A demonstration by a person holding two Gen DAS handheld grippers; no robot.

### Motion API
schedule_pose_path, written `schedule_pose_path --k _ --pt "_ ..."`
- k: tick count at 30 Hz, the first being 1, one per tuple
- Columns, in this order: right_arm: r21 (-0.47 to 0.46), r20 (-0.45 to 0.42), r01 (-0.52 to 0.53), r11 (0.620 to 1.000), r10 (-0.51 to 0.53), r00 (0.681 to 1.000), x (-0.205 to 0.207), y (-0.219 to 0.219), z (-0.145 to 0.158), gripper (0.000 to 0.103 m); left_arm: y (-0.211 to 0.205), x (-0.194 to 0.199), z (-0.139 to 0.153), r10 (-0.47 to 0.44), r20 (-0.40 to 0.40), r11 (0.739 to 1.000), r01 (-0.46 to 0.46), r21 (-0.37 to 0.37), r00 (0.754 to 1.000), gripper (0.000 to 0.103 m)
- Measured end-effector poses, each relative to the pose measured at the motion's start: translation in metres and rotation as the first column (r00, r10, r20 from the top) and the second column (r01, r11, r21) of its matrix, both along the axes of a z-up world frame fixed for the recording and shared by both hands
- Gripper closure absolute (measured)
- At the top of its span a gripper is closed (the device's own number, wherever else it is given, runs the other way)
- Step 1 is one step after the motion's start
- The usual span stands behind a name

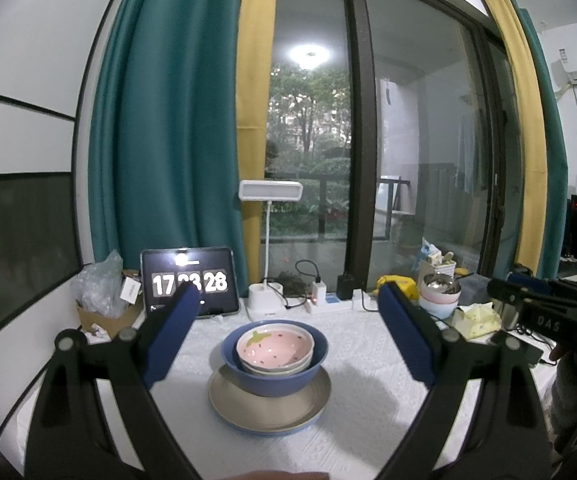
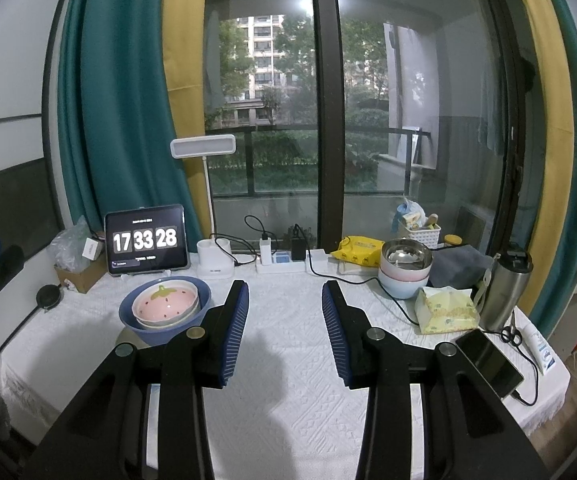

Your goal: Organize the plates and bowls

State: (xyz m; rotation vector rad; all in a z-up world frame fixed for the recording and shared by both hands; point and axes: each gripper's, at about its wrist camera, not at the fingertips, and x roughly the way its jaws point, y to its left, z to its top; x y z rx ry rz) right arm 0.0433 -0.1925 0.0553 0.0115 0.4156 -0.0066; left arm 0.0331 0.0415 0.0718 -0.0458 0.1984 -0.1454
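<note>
Both tools hang over the tabletop [image 2: 288,408] with nothing between their pads: the left tool [image 1: 288,336] spread wide, the right tool [image 2: 285,324] half open. Straight ahead of the left tool, framed by its fingers, the pink strawberry bowl [image 1: 274,346] nests in the blue bowl [image 1: 274,378] atop stacked plates [image 1: 270,410]. From the right tool that stack lies off left, so the left hand looks nearer.

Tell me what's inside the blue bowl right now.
The blue bowl holds a pink strawberry-pattern bowl nested on a pale dish whose rim alone shows. Anything beneath them is covered.
</note>
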Motion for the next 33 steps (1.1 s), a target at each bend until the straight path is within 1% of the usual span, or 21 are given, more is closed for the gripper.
schedule_pose_path --k 33 --pt "0.001 0.002 0.001 1.000 -0.001 1.000 -0.0013 -0.0014 -0.0016 0.063 0.0054 0.0023 0.0022 -0.006 -0.005 1.000 0.006 0.005 1.000 0.012"
